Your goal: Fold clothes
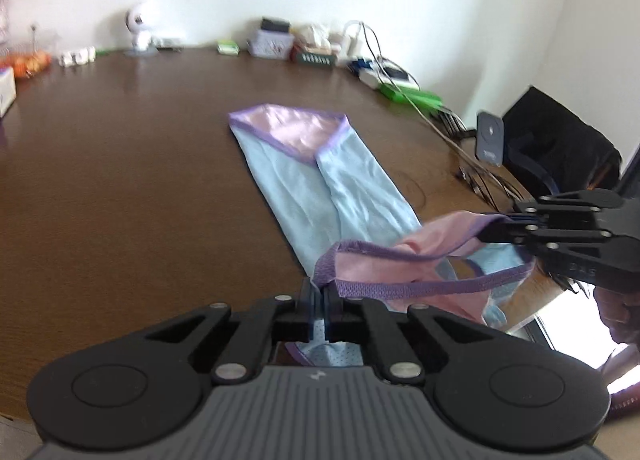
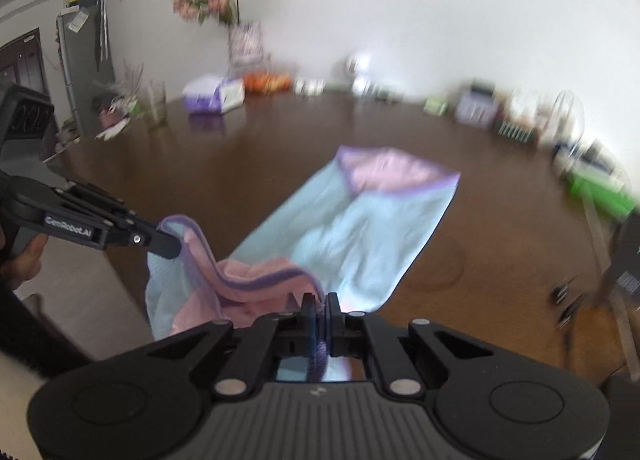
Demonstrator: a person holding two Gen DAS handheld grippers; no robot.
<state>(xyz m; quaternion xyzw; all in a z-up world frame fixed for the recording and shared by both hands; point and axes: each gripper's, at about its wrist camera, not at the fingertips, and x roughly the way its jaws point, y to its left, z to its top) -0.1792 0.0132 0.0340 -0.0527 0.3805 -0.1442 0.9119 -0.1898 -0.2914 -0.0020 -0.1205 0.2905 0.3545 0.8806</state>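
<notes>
From my left tongs' camera, my left gripper (image 1: 319,300) is clamped on the purple-trimmed hem of the light blue and pink mesh garment (image 1: 304,176). The rest of it stretches ahead of me across the dark brown wooden table (image 1: 120,164). To my right, my right gripper (image 1: 486,230) pinches the same lifted hem.

From my right tongs' camera, my right gripper (image 2: 319,310) is closed on the purple trim; the garment (image 2: 360,232) lies ahead, and my left gripper (image 2: 174,246) grips the hem off to my left, raised above the table (image 2: 480,220) edge.

You had the garment (image 1: 304,164) lying mid-table (image 1: 120,164), its near end lifted between left gripper (image 1: 319,292) and right gripper (image 2: 319,302)
</notes>
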